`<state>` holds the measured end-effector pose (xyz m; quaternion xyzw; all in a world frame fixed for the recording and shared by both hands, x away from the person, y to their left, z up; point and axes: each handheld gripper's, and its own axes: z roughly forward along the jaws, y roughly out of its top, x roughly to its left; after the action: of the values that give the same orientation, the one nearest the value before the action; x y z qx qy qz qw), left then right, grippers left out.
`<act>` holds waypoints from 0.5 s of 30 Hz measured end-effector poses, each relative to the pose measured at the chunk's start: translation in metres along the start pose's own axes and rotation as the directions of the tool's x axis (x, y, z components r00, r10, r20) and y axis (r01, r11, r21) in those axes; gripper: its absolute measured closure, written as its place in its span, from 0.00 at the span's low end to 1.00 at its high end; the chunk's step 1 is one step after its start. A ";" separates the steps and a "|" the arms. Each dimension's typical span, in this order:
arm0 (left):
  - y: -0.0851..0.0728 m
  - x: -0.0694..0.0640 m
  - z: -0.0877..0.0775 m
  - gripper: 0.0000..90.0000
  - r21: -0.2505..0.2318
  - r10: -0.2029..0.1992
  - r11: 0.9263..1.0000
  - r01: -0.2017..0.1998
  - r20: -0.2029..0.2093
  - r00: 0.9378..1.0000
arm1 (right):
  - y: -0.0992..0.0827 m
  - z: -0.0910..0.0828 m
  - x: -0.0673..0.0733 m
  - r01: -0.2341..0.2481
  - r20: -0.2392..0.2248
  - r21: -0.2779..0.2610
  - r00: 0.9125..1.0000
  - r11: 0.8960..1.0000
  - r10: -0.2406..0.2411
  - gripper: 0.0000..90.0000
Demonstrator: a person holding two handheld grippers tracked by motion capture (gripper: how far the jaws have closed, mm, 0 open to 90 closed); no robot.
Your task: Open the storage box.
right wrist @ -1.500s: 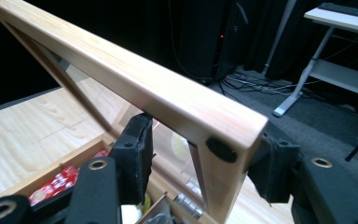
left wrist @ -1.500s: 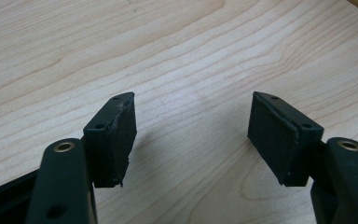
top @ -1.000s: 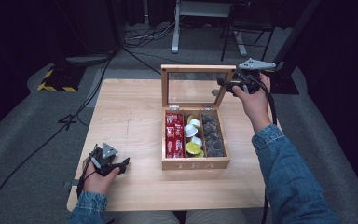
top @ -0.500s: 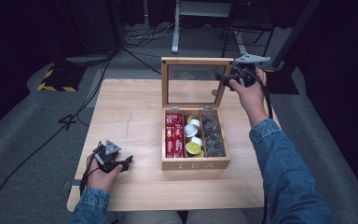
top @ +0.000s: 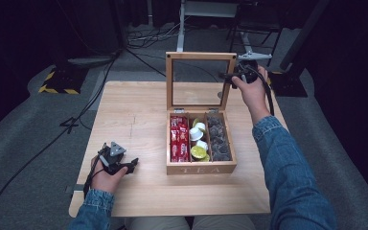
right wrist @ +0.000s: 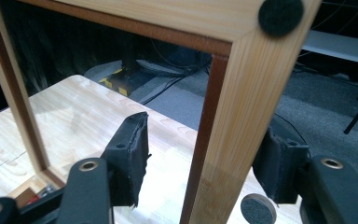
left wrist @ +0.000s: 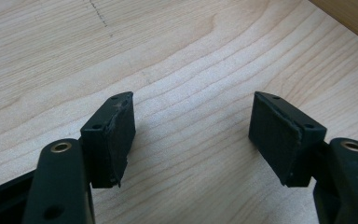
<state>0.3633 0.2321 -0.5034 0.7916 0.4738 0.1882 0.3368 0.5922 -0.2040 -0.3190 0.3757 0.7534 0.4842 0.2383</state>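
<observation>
The right gripper (right wrist: 200,168), jaws just opening, straddles the lid (top: 230,79) frame's right side, its far pad half hidden; the left gripper (left wrist: 191,135) gapes empty.

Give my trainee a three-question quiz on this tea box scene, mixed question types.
1. True or false: the lid of the tea box stands upright and open.
2. Which part of the lid sits between the jaws of the right hand-held gripper? A) its side rail B) its glass pane C) its hinge
3. What rests under the left hand-held gripper?

Key:
1. True.
2. A. The frame's wooden side rail stands between the jaws, which have just been opening; the left pad is clear of the wood.
3. Bare wooden table; the jaws are open and hold nothing.
</observation>
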 end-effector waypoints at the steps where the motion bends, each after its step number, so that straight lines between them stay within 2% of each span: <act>1: 0.000 0.000 0.000 0.35 0.000 0.000 1.000 0.000 0.000 1.000 | 0.000 0.000 0.000 0.000 0.000 0.000 1.000 1.000 0.000 0.46; 8: 0.000 0.000 0.000 0.35 -0.002 -0.002 1.000 0.002 0.002 1.000 | -0.005 0.014 -0.006 -0.041 0.006 -0.001 0.999 0.999 0.041 0.46; 13: 0.000 0.000 0.000 0.35 0.002 0.003 1.000 -0.003 0.004 1.000 | -0.011 0.022 -0.007 -0.054 0.017 0.021 0.998 0.998 0.054 0.43; 15: 0.000 0.001 0.000 0.35 0.003 0.005 1.000 -0.005 0.002 1.000 | -0.013 0.026 -0.006 -0.045 0.031 0.040 0.999 0.998 0.044 0.42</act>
<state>0.3637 0.2325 -0.5033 0.7934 0.4718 0.1874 0.3359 0.6105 -0.1979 -0.3415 0.4044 0.7509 0.4681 0.2311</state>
